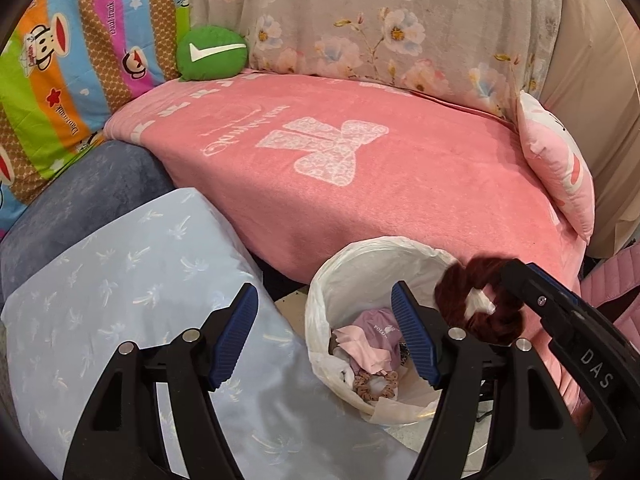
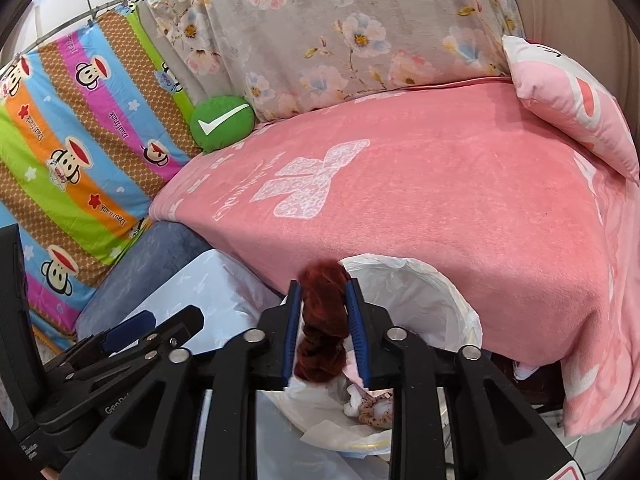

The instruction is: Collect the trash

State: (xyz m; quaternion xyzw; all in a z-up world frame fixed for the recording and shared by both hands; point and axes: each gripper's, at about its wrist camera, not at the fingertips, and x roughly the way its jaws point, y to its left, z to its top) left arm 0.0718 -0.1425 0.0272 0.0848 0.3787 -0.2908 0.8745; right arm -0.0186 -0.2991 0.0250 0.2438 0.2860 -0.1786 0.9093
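Observation:
A dark red scrunchie (image 2: 323,320) is pinched between the blue pads of my right gripper (image 2: 324,304), held over the rim of the trash bin (image 2: 440,304). In the left wrist view the scrunchie (image 1: 476,300) hangs at the bin's right rim (image 1: 352,252). The bin has a white bag liner and holds pink scraps (image 1: 368,340) and a tan scrunchie (image 1: 374,384). My left gripper (image 1: 324,336) is open and empty, over the bin's left edge.
A pink blanket (image 1: 360,168) covers the sofa seat behind the bin. A light blue pillow (image 1: 120,280) lies at the left, a green check-mark cushion (image 1: 212,54) at the back, a pink pillow (image 1: 560,176) at the right. Colourful cartoon fabric (image 2: 80,152) hangs at the left.

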